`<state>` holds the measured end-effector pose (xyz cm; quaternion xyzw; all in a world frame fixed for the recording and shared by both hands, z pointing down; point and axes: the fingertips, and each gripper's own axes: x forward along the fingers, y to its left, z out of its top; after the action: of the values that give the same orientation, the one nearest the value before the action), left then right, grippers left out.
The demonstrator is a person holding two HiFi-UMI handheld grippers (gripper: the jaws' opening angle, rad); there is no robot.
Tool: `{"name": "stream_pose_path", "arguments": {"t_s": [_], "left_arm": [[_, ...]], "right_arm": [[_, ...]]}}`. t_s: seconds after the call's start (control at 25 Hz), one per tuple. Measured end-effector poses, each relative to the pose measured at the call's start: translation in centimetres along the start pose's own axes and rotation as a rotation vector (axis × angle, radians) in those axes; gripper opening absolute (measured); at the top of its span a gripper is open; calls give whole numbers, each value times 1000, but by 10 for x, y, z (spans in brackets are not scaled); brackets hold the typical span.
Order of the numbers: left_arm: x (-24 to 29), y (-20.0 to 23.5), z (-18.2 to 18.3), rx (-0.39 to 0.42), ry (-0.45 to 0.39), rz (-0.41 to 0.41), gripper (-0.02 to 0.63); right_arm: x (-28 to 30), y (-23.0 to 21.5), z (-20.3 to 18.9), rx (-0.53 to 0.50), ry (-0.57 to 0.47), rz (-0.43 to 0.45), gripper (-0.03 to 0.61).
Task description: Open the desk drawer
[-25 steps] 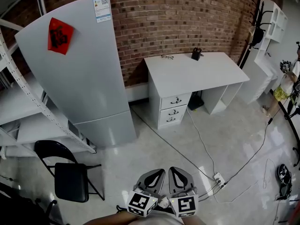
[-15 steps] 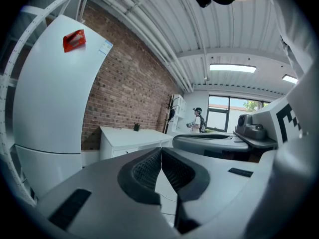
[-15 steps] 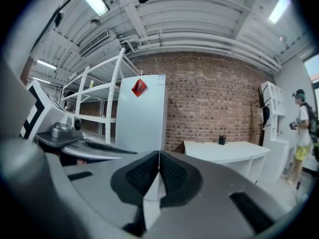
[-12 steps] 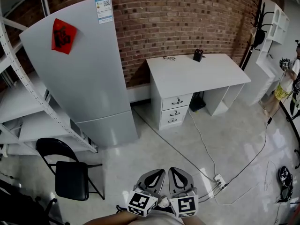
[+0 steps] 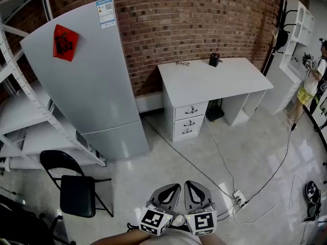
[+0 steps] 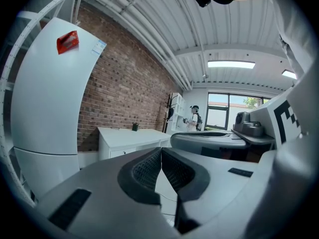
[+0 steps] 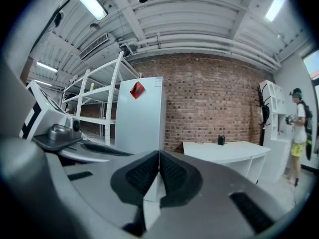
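Barely anything has shifted over the last second: the person point(image 5: 311, 83) at 3 o'clock now stands a little closer to the white shelf unit point(image 5: 299, 29), and both grippers stay low at 6 o'clock. The left gripper point(image 5: 172, 187) has its jaws pressed together with nothing between them, and its own view shows the ribbed pads meeting at the tip. The right gripper point(image 5: 190, 184), just beside it, is closed and empty in the same way. Each carries a cube with black-and-white square markers.

The white desk point(image 5: 214, 80) stands against the brick wall at 1 o'clock, well apart from both grippers. Its left pedestal holds three stacked drawers, the top drawer point(image 5: 191, 109), the middle drawer point(image 5: 189, 121) and the bottom drawer point(image 5: 187, 131). All are pushed in flush, each with a small dark handle, so their contents are hidden.

On the desktop near the wall sit a pair of glasses point(image 5: 182, 63) and a dark pen holder point(image 5: 214, 59); what it holds cannot be made out.

The grey fridge point(image 5: 87, 86) at 10 o'clock bears a red square sticker point(image 5: 65, 39) with a dark character and a blue-and-white label point(image 5: 107, 10), both too small to read.

A black folding chair point(image 5: 76, 188) stands at 8 o'clock, and a power strip point(image 5: 238, 194) with cables lies at 5 o'clock.
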<state>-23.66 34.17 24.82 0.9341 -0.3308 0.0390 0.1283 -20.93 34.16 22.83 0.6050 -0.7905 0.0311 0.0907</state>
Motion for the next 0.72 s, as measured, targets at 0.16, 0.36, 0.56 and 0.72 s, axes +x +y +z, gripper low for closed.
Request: {"name": "stream_pose_path", "arguments": {"t_s": [0.16, 0.36, 0.56, 0.72], "left_arm": [[7, -11, -6, 8, 6, 2, 8], [11, -15, -12, 11, 15, 36, 8], [13, -16, -16, 9, 20, 65, 8], [17, -17, -19, 0, 37, 63, 8]], "right_arm": [[-2, -14, -4, 7, -5, 8, 17], [-5, -21, -13, 20, -6, 33, 17], [-5, -25, -17, 29, -5, 52, 17], [-5, -27, -18, 31, 0, 60, 17]]}}
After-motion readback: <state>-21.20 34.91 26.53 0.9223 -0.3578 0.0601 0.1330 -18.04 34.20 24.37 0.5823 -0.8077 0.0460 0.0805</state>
